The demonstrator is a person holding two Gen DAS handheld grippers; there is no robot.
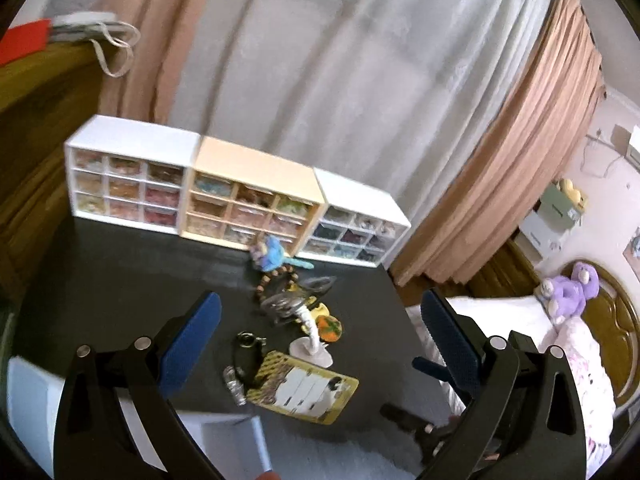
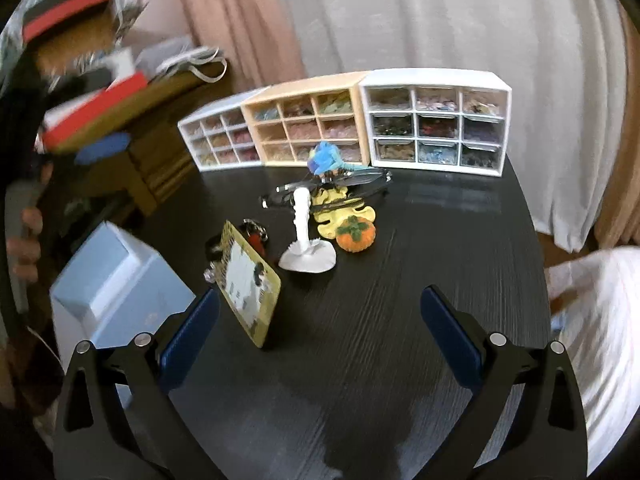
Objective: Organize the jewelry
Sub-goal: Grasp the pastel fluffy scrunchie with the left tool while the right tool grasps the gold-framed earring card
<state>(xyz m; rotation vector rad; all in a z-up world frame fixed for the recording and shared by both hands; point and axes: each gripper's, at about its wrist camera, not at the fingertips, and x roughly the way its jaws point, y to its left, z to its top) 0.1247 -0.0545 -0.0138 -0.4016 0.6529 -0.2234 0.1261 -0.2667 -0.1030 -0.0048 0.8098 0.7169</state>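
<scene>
Task appears barely begun. The left gripper [image 1: 320,344] and the right gripper [image 2: 320,332] both hang above the dark counter [image 2: 400,340] with jaws spread wide, nothing held in either. The loose jewelry remains in a cluster mid-counter: a wooden bead bracelet [image 1: 276,278], a white stand [image 2: 306,240] with dark bangles [image 2: 332,188] hung across its top, a key ring [image 1: 250,339], an orange pumpkin charm [image 2: 356,235], a blue tassel piece [image 2: 326,158] and a yellow printed card [image 2: 248,280]. None looks sorted yet. Three nine-drawer organisers, white [image 1: 124,176], peach [image 1: 250,200] and white [image 2: 436,124], stand in a row at the counter's far edge, drawers already holding coloured items. A pale blue box [image 2: 116,280] sits at the left rim. Room: pink and sheer curtains behind, a bed [image 1: 500,316] with a purple plush toy [image 1: 568,288] to the right
</scene>
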